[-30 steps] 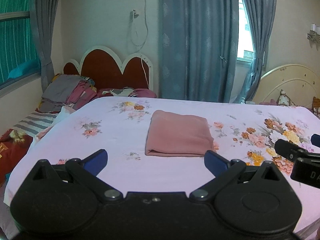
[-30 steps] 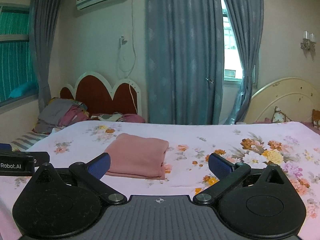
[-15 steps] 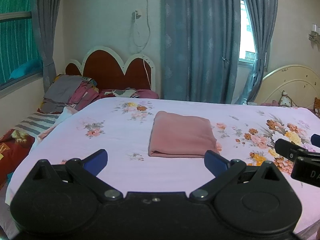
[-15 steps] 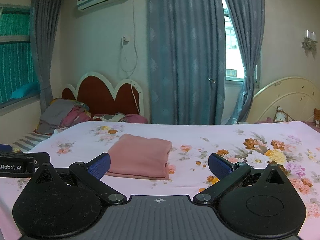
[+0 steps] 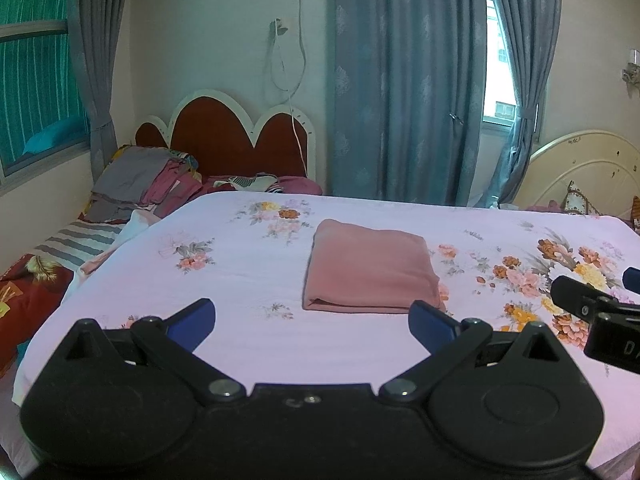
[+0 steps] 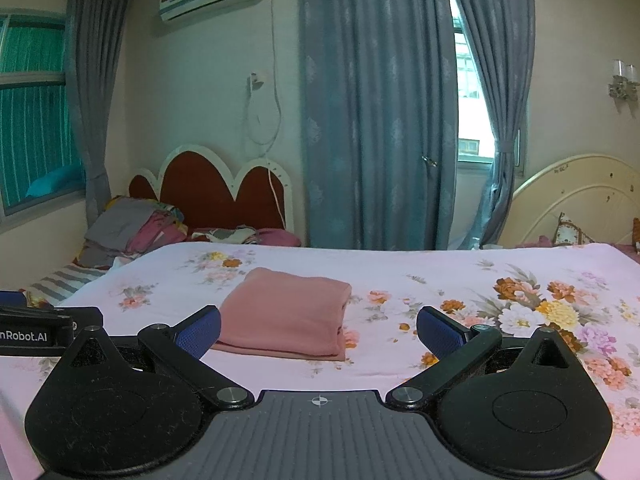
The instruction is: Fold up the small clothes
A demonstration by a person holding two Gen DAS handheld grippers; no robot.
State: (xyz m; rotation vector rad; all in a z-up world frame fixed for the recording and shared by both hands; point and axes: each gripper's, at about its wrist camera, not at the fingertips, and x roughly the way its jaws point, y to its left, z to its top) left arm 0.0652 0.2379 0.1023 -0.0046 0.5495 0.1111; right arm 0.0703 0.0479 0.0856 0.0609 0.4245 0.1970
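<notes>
The pink garment [image 5: 370, 270] lies already folded into a neat rectangle on the floral bedsheet [image 5: 248, 264], at about 12 o'clock from the left gripper [image 5: 312, 322] and 11 o'clock from the right gripper [image 6: 318, 330]. Both grippers hover above the sheet, clear of the cloth, jaws spread wide and holding nothing. This piece looks finished; the next move likely calls for fetching another item, perhaps from the clothes pile [image 5: 144, 184] at 10 o'clock

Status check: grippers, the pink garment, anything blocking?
Left gripper open, empty. Right gripper open, empty. Pink garment folded flat on floral bedsheet, untouched. Nothing between grippers and garment.
</notes>
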